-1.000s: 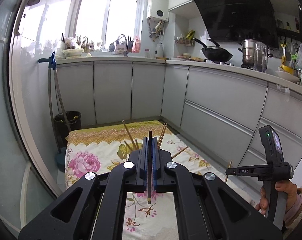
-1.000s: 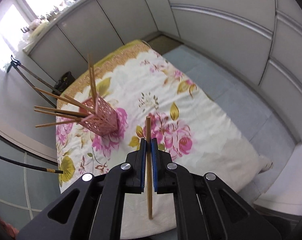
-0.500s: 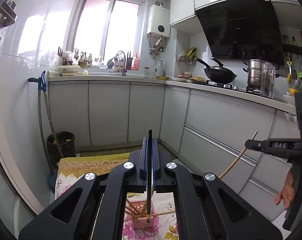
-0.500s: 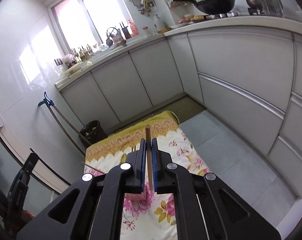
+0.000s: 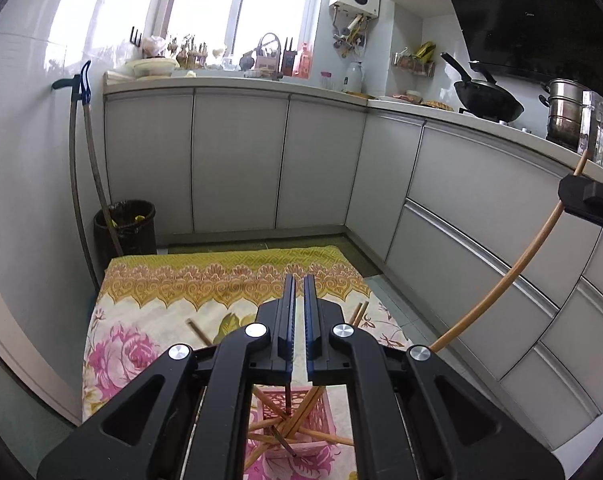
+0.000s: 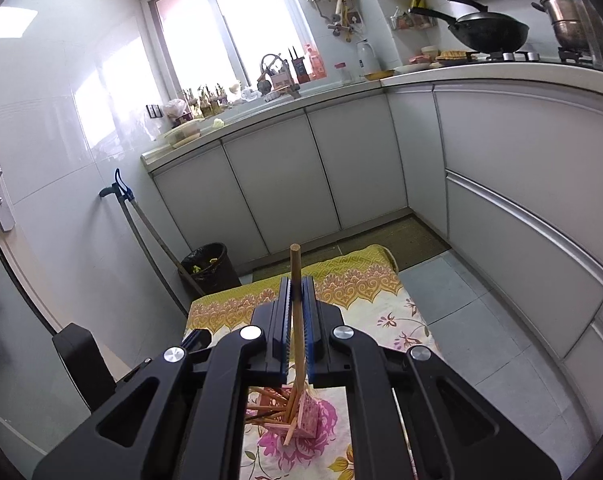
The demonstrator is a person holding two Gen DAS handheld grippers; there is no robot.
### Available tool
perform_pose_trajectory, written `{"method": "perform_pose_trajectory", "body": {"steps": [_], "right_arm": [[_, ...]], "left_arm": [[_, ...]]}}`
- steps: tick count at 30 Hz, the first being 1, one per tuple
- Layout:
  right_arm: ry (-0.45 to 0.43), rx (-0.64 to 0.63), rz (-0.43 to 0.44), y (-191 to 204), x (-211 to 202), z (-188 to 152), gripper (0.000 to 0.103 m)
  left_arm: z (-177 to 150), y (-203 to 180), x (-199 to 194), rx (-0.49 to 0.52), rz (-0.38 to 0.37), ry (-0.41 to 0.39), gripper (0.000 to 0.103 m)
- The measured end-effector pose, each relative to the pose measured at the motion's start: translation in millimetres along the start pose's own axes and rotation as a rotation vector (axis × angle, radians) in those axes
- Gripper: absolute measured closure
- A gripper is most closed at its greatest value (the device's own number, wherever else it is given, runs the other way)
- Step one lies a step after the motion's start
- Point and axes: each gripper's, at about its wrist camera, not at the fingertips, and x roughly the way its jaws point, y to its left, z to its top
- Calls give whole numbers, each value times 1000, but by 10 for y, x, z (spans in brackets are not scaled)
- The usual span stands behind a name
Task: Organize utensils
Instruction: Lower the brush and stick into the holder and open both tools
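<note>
A pink lattice holder (image 5: 299, 420) with several wooden chopsticks in it stands on the floral cloth (image 5: 149, 320), right under both grippers; it also shows in the right wrist view (image 6: 305, 416). My left gripper (image 5: 297, 316) is slightly open and empty above it; a dark chopstick (image 5: 287, 400) stands in the holder below. My right gripper (image 6: 297, 308) is shut on a light wooden chopstick (image 6: 295, 276), held upright with its lower end reaching the holder. That chopstick (image 5: 513, 276) also shows at the right of the left wrist view.
Grey kitchen cabinets (image 5: 237, 160) run along the back and right. A black bin (image 5: 125, 228) and a mop handle (image 5: 83, 184) stand at the left wall. A wok (image 5: 487, 100) and steel pot (image 5: 563, 116) sit on the counter. Grey floor tiles (image 6: 461, 312) lie right of the cloth.
My left gripper has opened and the dark chopstick it held has dropped into the holder. My right gripper has moved over the holder with its chopstick upright.
</note>
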Motion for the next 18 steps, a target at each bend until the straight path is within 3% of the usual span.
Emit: {"method": "perform_pose_trajectory", "body": {"steps": [4,8,12,18], "right_arm": [[25,-6,19,49,80,-98,97],[20,-32,39,177,51,-126,97],[19,-53,55,336,60,-175,97],[34,-100,42,474,282,-466,97]], "left_arm": [[9,19,-123,0,6,-12,88],[137,61,-474,-12,-1,-98,87],[245,143,-908,-44,-9,-195,75],[269,211,-1229,-45,11,-247,74]]}}
